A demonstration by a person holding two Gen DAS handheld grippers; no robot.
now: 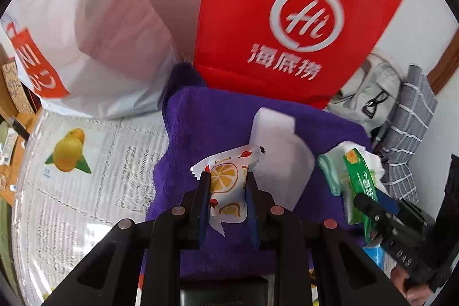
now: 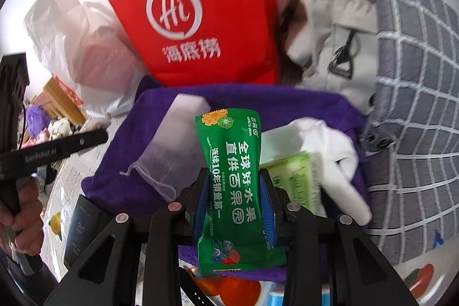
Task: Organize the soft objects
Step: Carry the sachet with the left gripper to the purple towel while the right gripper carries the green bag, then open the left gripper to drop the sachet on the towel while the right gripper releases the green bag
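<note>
Left gripper [image 1: 226,185]: one, pinching the orange-slice sachet [image 1: 228,185] between its two fingers; the sachet hangs over the purple towel [image 1: 206,122].
Right gripper [image 2: 233,191]: one, pinching the green sachet [image 2: 233,177] upright between its blue pads, also over the towel; in the left wrist view it shows at 3 o'clock.
Sachets held: two, one per gripper.
Orange-slice sachet print: white wrapper with orange slices and small red fruit; its red writing is too small to read.
Green sachet print: white Chinese characters in columns, reading 全球好水果 and 直供百果园, with a smaller line beneath; fruit pictures at top and bottom.
Purple towel: one, spread at the centre of both views.
White mesh pouch [image 2: 169,139]: one, drawstring type, lying on the towel at 10 o'clock from the right gripper.
White cloth [image 2: 324,151]: one, on the towel at 2 o'clock from the right gripper.
Pale green packet [image 2: 298,179]: one, just beside the right gripper at 3 o'clock; writing blurred.
Red bag [image 2: 200,5]: one, at 12 o'clock behind the towel, white ring logo with "Hi" and 海底捞.
White plastic bag [image 1: 94,27]: one, at 10 o'clock.
Grey backpack [image 2: 330,33]: one, at 1 o'clock.
Grey checked cloth [image 2: 416,76]: one, at 2 o'clock.
Hand [image 2: 23,214]: one visible, gripping the left tool's handle at 9 o'clock in the right wrist view.
</note>
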